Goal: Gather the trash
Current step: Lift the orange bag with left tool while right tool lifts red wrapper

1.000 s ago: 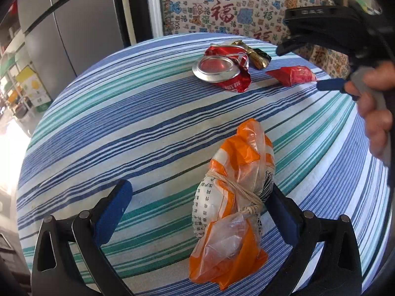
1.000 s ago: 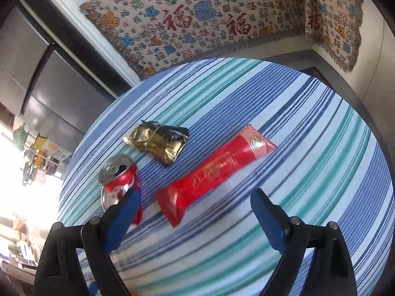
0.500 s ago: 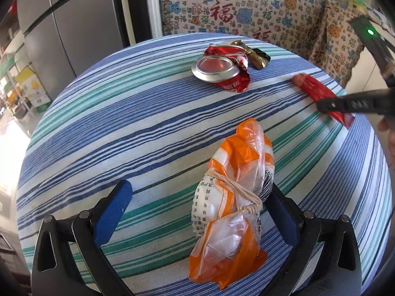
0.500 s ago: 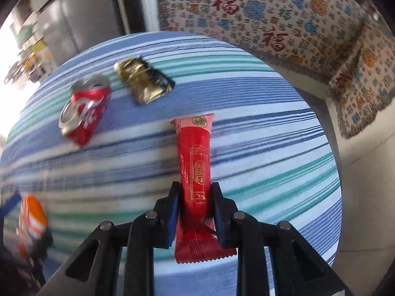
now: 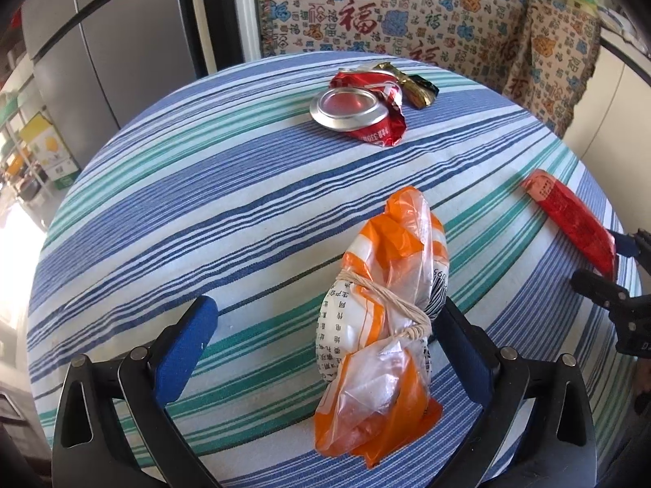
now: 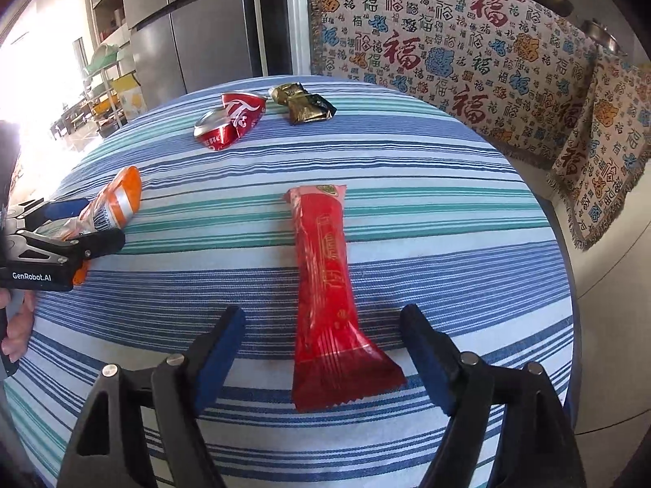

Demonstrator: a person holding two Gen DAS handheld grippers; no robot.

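Four pieces of trash lie on the round striped desk (image 6: pixel 447 211). In the right wrist view the red wrapper (image 6: pixel 325 284) runs lengthwise down the middle of the frame, its crimped lower end lying flat on the cloth between the blue pads of the right tongs (image 6: pixel 321 349). Those jaws are opening: the pads stand well apart on either side of the wrapper and neither presses on it, so it rests on the desk and is not held. Its long axis lines up with the tongs' pointing direction, which I judge makes it easy to close across its narrow width.

In the left wrist view the left tongs (image 5: pixel 325 337) are spread wide at the bottom of the frame, with the orange plastic bag (image 5: pixel 382 321), bound at its waist with string, between them. The bag sits toward the right pad and looks to touch it, while the left pad is clear, so nothing is clamped. The tongs seem parked around the bag, perhaps to mark a gathering spot near the desk's lower edge.

In the upper middle of both frames the crushed red can (image 5: pixel 358 110) lies on its side, with the gold wrapper (image 5: pixel 415 85) just beside it to the right, possibly touching. Both are well apart from either pair of tongs and still to be collected, so the task looks only begun.
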